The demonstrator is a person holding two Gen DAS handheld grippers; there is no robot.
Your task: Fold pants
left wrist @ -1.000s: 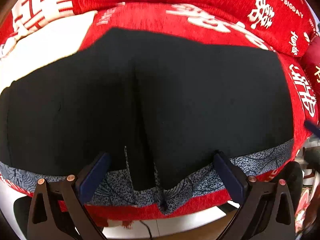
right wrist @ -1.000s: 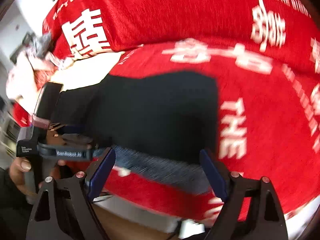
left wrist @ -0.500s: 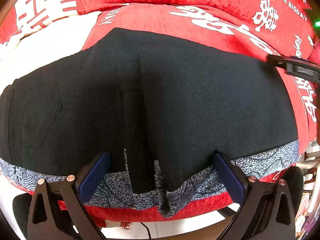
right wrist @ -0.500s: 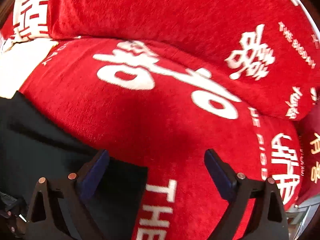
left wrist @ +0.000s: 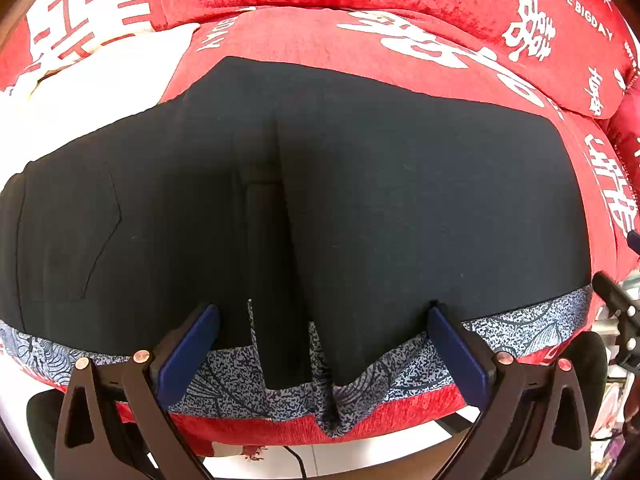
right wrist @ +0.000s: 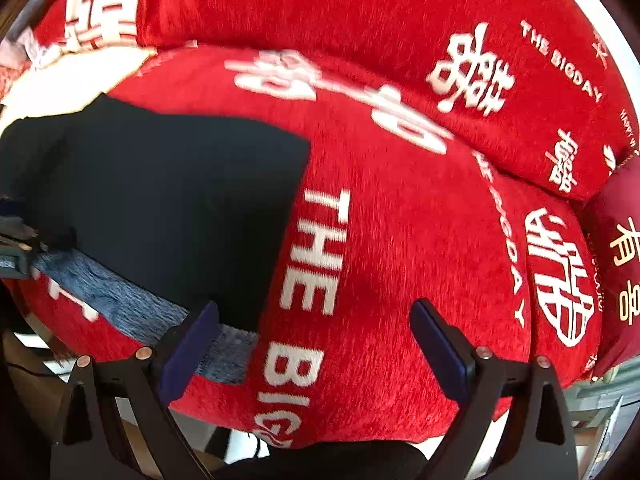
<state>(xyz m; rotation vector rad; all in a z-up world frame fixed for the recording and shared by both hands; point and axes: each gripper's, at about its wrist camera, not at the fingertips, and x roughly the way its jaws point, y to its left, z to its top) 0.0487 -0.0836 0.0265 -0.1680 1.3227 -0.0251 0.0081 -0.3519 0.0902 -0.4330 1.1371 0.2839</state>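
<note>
The black pants (left wrist: pixel 360 200) lie flat across a red cushion with white lettering (left wrist: pixel 420 40), with a grey patterned band (left wrist: pixel 520 332) along their near edge. A lengthwise fold runs down their middle. My left gripper (left wrist: pixel 320 344) is open and empty, its fingers just over the near edge at the middle. In the right wrist view the pants (right wrist: pixel 180 208) fill the left side, ending at a straight edge. My right gripper (right wrist: pixel 316 344) is open and empty over the red cushion (right wrist: pixel 400 240), at the pants' near right corner.
A red back cushion (right wrist: pixel 360 20) rises behind the seat. A white cloth (left wrist: pixel 100 80) lies at the far left. A dark red pillow with gold characters (right wrist: pixel 624 260) sits at the right. The cushion's front edge drops to the floor (left wrist: pixel 360 448) below my grippers.
The right gripper swung from left to far right, then back toward the pants' right edge. The left gripper stayed put at the near edge, with the view closing in slightly.
</note>
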